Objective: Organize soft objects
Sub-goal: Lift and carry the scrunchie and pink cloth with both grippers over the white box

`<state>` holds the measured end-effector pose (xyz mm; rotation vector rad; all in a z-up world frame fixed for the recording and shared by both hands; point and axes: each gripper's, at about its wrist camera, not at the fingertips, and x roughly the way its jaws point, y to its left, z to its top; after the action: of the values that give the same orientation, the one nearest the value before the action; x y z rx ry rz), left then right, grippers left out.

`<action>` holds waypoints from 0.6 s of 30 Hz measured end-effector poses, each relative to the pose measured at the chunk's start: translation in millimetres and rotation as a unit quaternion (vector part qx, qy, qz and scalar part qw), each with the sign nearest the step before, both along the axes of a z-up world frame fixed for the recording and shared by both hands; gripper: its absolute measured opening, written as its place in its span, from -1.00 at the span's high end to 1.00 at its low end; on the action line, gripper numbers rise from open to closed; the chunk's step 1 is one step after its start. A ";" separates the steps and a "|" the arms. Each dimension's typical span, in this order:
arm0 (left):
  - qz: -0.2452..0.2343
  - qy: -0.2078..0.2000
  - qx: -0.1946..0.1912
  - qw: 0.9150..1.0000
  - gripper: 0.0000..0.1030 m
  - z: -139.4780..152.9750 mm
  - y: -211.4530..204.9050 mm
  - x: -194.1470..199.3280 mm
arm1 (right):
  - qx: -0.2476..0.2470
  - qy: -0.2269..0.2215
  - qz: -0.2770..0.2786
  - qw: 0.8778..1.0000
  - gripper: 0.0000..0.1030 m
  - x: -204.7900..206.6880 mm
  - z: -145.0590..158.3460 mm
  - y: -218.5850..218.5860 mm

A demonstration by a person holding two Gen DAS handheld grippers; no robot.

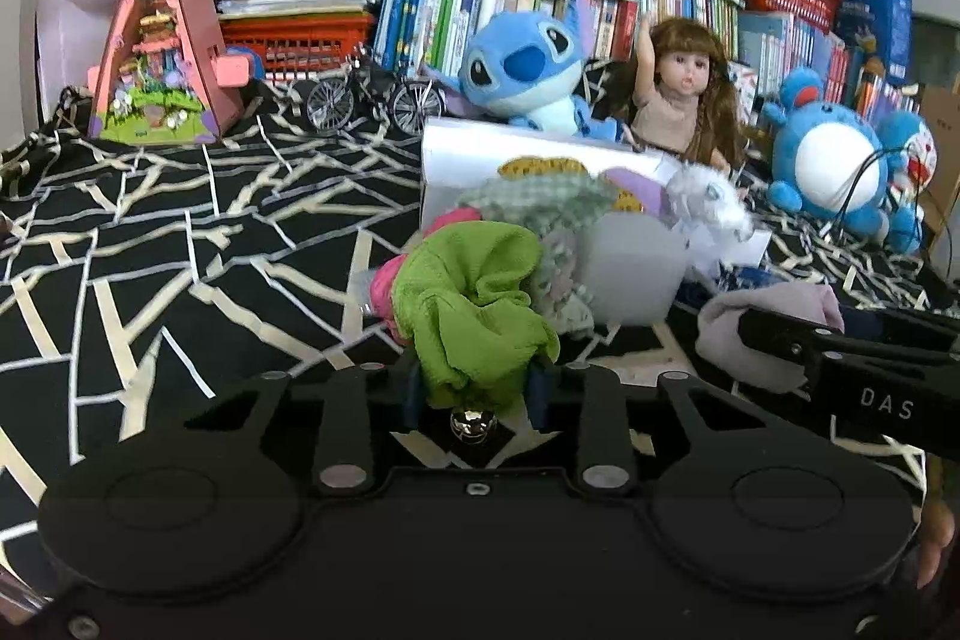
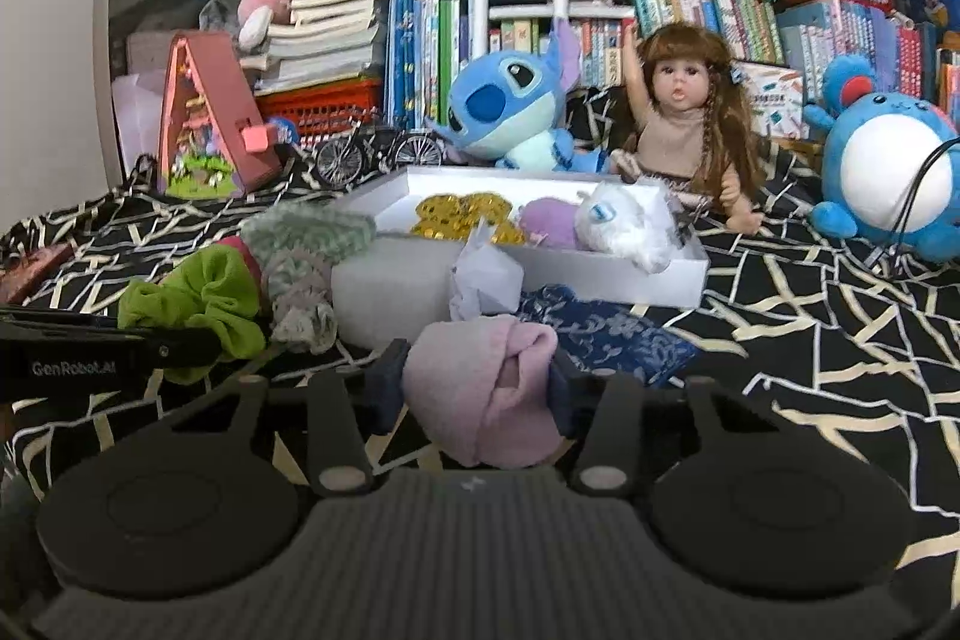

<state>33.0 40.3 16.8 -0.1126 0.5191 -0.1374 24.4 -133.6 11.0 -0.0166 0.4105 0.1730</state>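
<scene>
Before the white tray (image 2: pixel 600 274), the left hand-held gripper (image 1: pixel 477 388) clamps an upright green scrunchie (image 1: pixel 474 304); the right hand-held gripper (image 2: pixel 480 388) clamps a pink sock roll (image 2: pixel 486 388).

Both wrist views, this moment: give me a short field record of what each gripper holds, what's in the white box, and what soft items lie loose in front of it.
left gripper: shut on green scrunchie
right gripper: shut on pink cloth
surface: black cloth with pale line pattern
white box: holds gold items, purple plush, white plush
loose in front of box: checked scrunchie, white foam block, blue patterned cloth
behind box: blue plush, doll
</scene>
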 end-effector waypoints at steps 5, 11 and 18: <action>0.004 -0.019 -0.006 1.000 0.42 13.6 4.7 -4.6 | 0.008 -0.014 -0.002 1.000 0.03 -6.8 10.6 -4.4; 0.005 -0.025 -0.018 1.000 0.42 27.7 10.6 -1.8 | 0.012 -0.027 -0.005 1.000 0.03 -11.7 23.3 -7.0; -0.002 -0.027 -0.035 0.999 0.42 44.9 14.5 10.8 | 0.027 -0.035 -0.015 0.999 0.03 -7.9 36.2 -14.5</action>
<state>43.8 54.8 61.7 -0.1760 0.4608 -0.1616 16.5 -148.2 47.3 0.0374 0.3349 0.1530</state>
